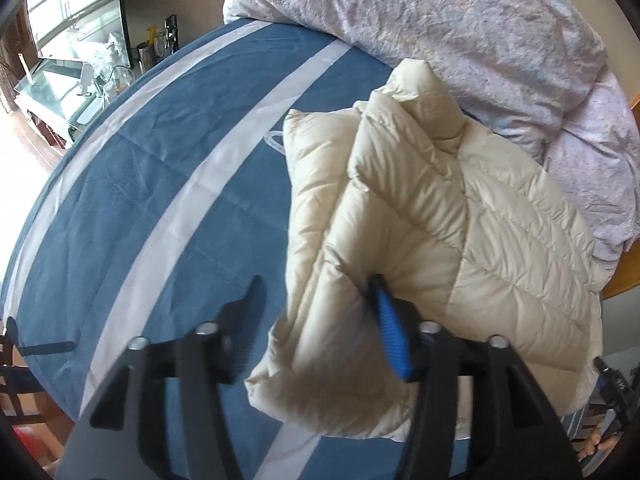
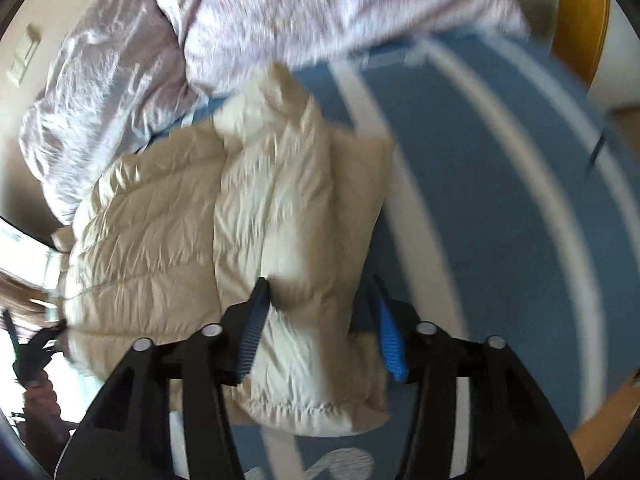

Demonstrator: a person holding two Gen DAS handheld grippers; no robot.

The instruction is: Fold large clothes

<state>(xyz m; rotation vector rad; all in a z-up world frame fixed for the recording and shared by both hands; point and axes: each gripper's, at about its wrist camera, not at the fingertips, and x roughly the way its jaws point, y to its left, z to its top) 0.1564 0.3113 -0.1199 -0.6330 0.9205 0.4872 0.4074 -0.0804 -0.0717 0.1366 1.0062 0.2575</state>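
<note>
1. Cream puffer jacket (image 1: 420, 248) lies partly folded on the bed sheet (image 1: 168, 168), blue with white stripes, quilted panels stacked over each other; in the right wrist view the jacket (image 2: 200, 248) sits left of centre on the same sheet (image 2: 500, 208).
2. Left tongs (image 1: 316, 292): jaws spread wide; the blue-padded finger presses into a jacket fold, the other finger hangs over bare sheet, apart from the fabric. Released, nothing pinched.
3. Right tongs (image 2: 320, 292): jaws apart, straddling the jacket's near folded edge, one pad touching the fabric, the other beside it. Not clamped down as far as shows; view is motion-blurred.
4. Crumpled pale pink floral duvet (image 1: 460, 40) is heaped at the far end of the bed, touching the jacket's far edge.
5. Glass-topped stand with bottles (image 1: 100, 76) stands beyond the bed, below a window.
</note>
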